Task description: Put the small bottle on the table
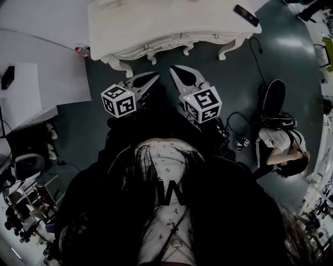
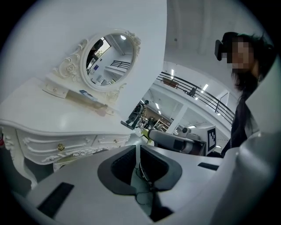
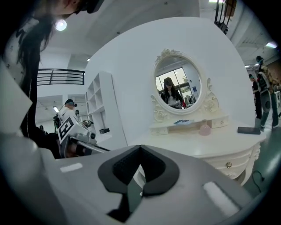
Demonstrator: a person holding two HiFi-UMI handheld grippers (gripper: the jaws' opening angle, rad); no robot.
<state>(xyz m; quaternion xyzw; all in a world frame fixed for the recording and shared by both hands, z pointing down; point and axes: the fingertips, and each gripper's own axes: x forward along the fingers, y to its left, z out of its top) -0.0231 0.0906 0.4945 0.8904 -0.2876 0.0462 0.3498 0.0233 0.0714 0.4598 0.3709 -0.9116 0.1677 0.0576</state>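
Observation:
A small pink bottle (image 3: 205,128) stands on the white dressing table (image 3: 189,145) below the oval mirror (image 3: 178,83); the left gripper view shows the bottle (image 2: 102,112) near the table's back. Both grippers hang in front of the table (image 1: 171,31), above the dark floor and short of its front edge. My left gripper (image 1: 155,76) is shut with nothing between its pads (image 2: 138,147). My right gripper (image 1: 174,68) is shut and empty too (image 3: 139,149). Neither touches the bottle.
A dark phone (image 1: 245,15) lies at the table's right end (image 3: 249,130). A clear bottle with a red cap (image 1: 82,51) sits by the table's left leg. A person (image 1: 283,150) crouches at the right beside a black bag (image 1: 274,98). White panels (image 1: 47,78) stand left.

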